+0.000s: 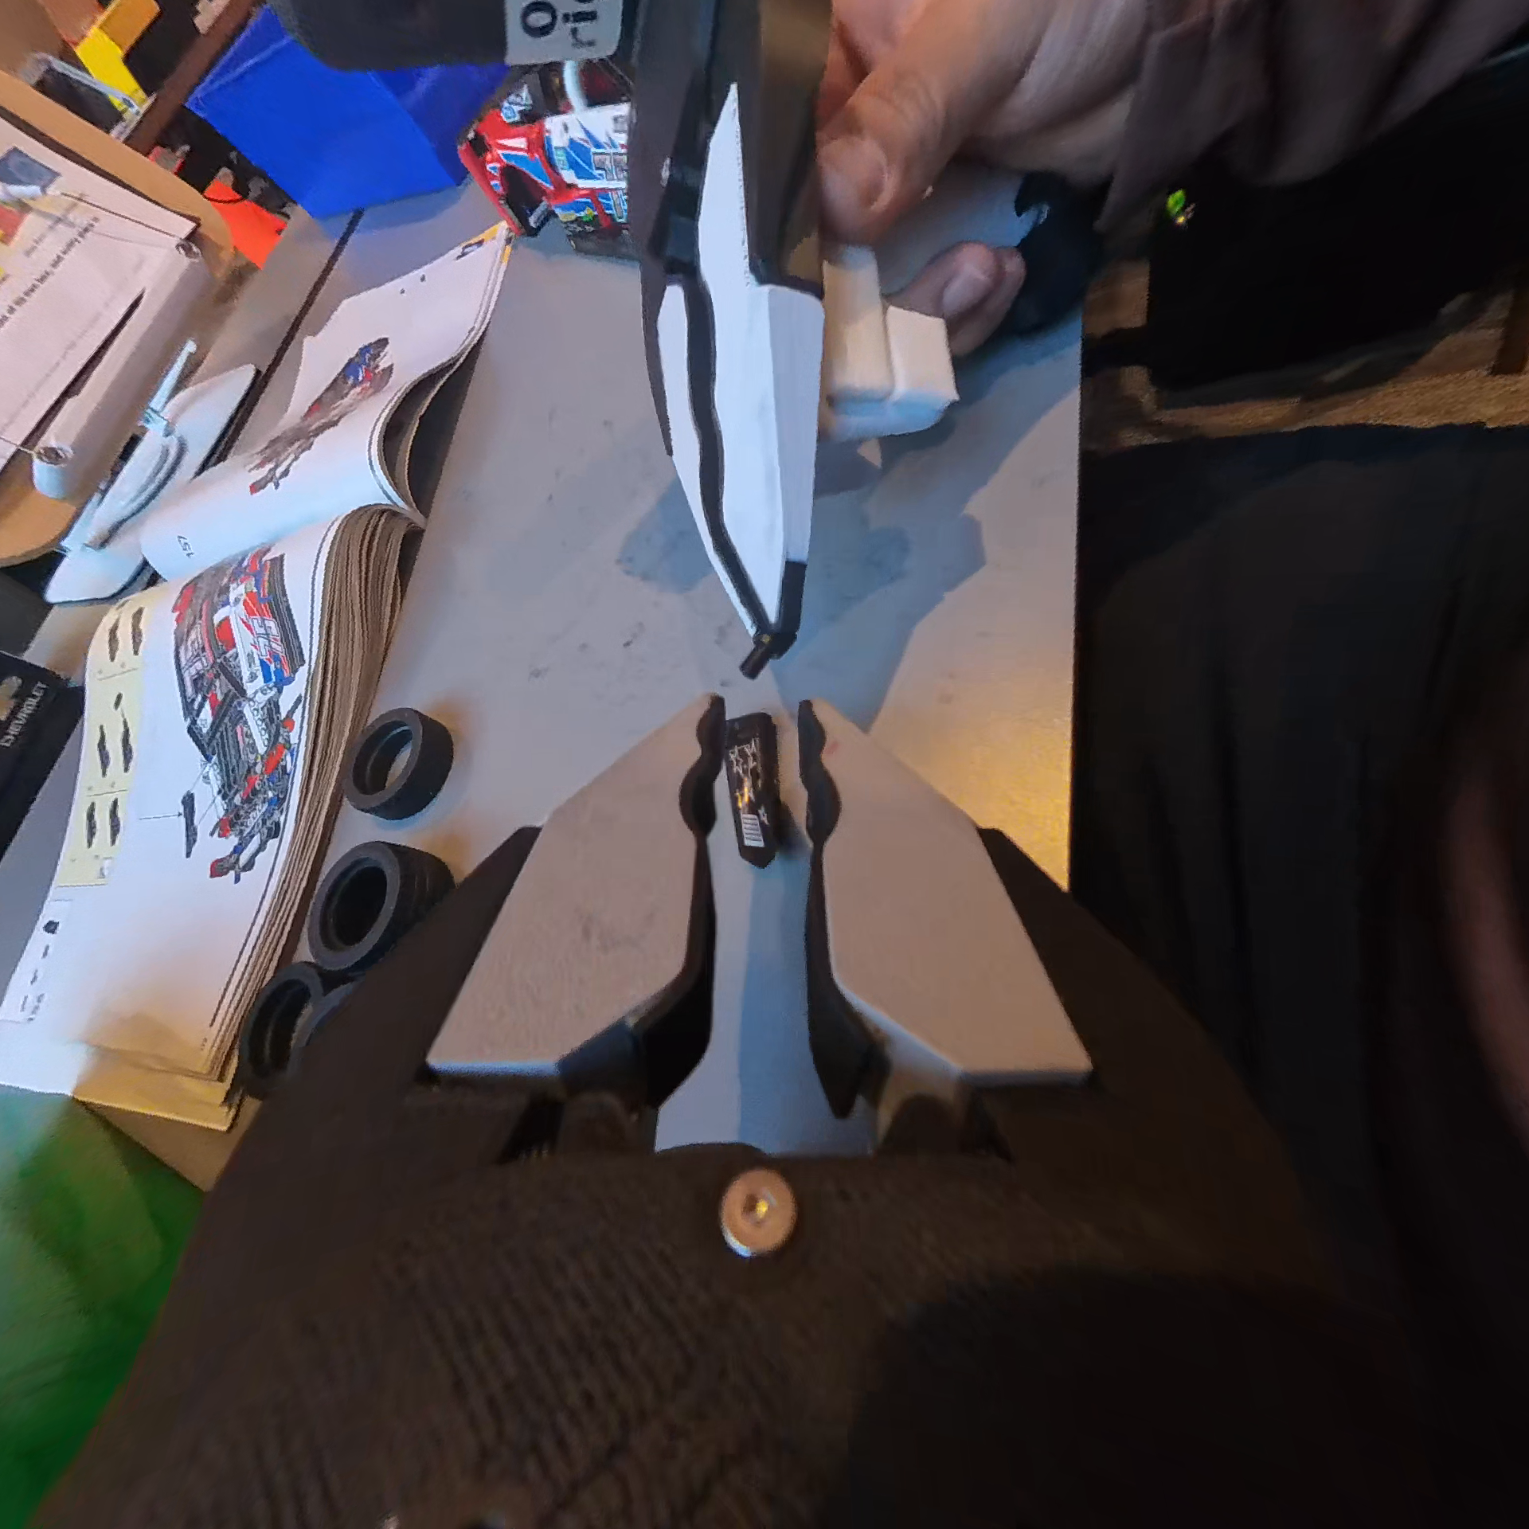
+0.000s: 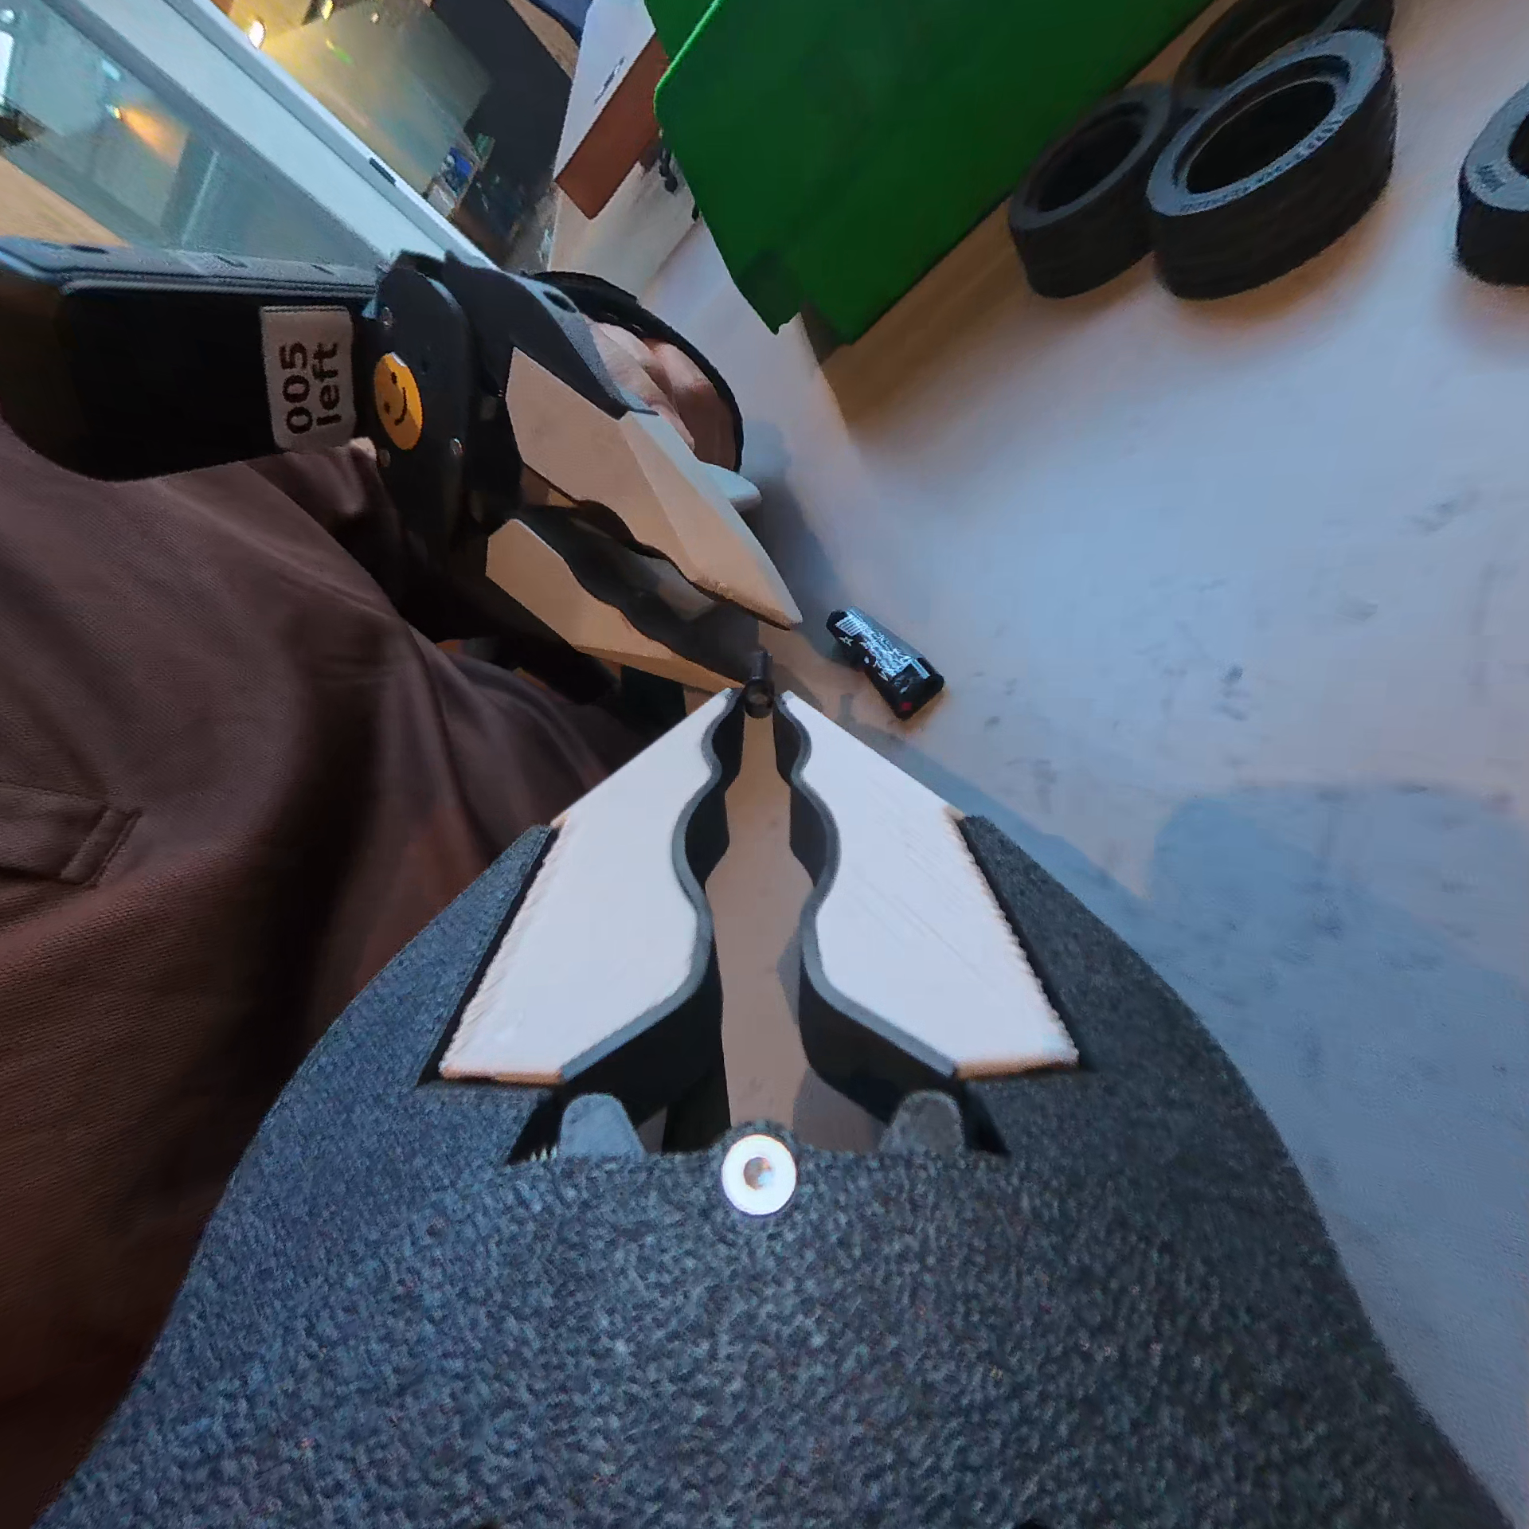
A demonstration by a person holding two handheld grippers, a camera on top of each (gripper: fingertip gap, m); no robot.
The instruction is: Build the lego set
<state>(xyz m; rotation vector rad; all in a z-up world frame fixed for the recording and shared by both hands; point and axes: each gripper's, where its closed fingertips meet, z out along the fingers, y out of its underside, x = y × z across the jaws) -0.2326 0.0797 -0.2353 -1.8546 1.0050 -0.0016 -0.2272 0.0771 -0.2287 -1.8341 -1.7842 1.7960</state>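
Note:
A small black Lego piece with a white-printed sticker [image 1: 754,786] lies flat on the grey table [image 1: 563,579]. My left gripper [image 1: 759,707] is open just above it, and the piece shows through the gap between the fingers. In the right wrist view the piece [image 2: 885,670] lies just past the left gripper's tips [image 2: 757,654]. My right gripper [image 2: 757,695] is shut on a small black pin [image 2: 757,687]. In the left wrist view the right gripper [image 1: 769,645] points down from above and holds the pin [image 1: 757,658] just beyond my left fingertips.
Three black tyres [image 1: 397,765] lie beside an open instruction book [image 1: 232,745] on the left; the tyres also show in the right wrist view [image 2: 1274,165]. A red, white and blue model car [image 1: 554,174] stands at the back. The table edge [image 1: 1076,662] runs close on the right. My left and right fingertips are right by each other.

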